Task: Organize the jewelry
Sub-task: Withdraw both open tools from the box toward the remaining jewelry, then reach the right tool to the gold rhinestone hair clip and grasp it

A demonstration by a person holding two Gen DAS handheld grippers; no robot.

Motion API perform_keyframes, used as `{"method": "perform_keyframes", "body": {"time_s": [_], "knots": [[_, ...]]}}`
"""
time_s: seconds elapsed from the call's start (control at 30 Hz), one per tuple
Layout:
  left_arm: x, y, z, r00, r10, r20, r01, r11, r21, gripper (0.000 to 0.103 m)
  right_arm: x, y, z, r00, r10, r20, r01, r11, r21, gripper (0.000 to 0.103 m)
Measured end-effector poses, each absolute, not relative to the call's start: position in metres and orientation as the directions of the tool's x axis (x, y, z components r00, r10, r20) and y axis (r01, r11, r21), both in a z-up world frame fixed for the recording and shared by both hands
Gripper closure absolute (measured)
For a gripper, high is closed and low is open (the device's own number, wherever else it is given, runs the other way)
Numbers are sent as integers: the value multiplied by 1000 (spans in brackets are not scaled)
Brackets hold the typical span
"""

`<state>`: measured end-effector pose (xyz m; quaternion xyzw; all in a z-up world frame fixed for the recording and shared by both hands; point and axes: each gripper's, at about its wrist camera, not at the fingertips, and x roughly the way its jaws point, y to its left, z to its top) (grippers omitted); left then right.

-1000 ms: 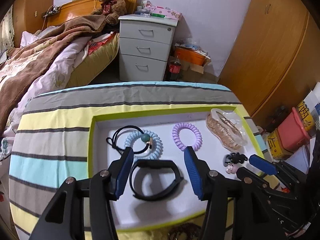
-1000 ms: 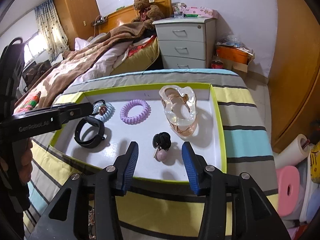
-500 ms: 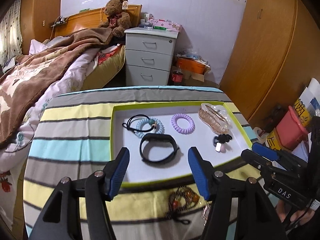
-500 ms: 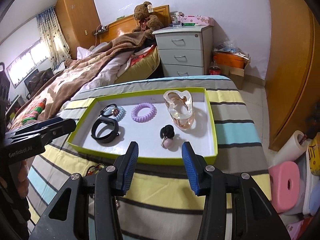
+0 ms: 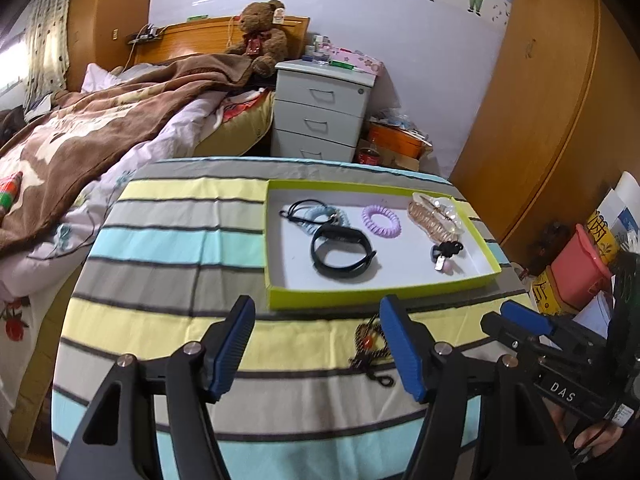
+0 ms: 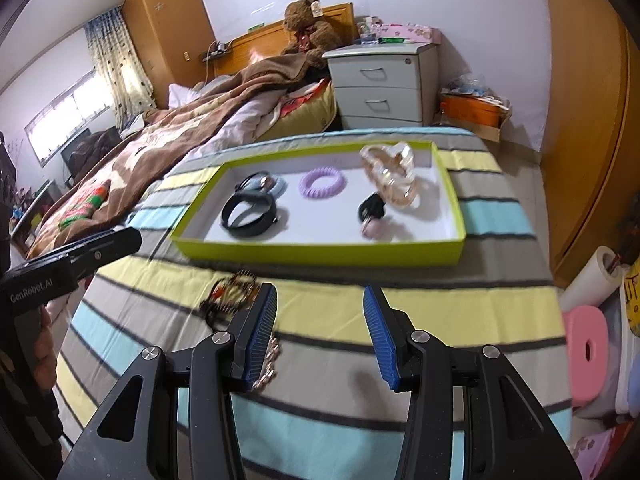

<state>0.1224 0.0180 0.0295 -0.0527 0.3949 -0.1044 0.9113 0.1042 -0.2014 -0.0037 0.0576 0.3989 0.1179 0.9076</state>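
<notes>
A lime-green tray (image 5: 276, 292) on the striped cloth holds a black band (image 5: 342, 252), a purple coil tie (image 5: 381, 222), a blue coil tie (image 5: 320, 216), a clear hair claw (image 5: 434, 218) and a black tie with a pink charm (image 5: 446, 254). In front of the tray a beaded bracelet (image 5: 370, 344) lies on the cloth. My left gripper (image 5: 318, 312) hovers short of the tray, jaws opening, nothing between them. My right gripper (image 6: 320, 304) is open and empty over the cloth, the bracelet (image 6: 232, 292) just left of it. A pale bead chain (image 6: 270, 356) shows beside its left finger.
The striped table (image 6: 440, 320) ends close below both grippers. A bed (image 5: 100, 128) lies to the left, a white drawer unit (image 5: 320, 112) behind, wooden wardrobes (image 5: 540, 120) to the right. Pink stools and boxes (image 6: 588, 348) crowd the floor at right.
Both grippers have drawn back from the tray toward the table's near edge. The left one left the black band in the tray and its jaws stand wider. The bracelet has come into view.
</notes>
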Motion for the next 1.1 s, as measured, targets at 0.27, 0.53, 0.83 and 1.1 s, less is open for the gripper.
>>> {"method": "perform_keyframes", "body": {"time_s": [0.27,0.53,0.83,1.1], "knots": [[102,35,19,679,-195,-708,110,980,-165,35,88,-174,-19,629,272,-728,-221,961,168,57],[93,46,3,658,-202,-726,91,978,-190,35,84,-157,-30,615,257,-745,-239,962,134,61],[94,51,-8,640,-210,-739,82,975,-206,35,86,-142,-38,606,221,-764,-249,965,82,73],[96,49,-13,627,-216,-748,85,974,-210,35,88,-134,-47,583,195,-789,-262,964,44,73]]}}
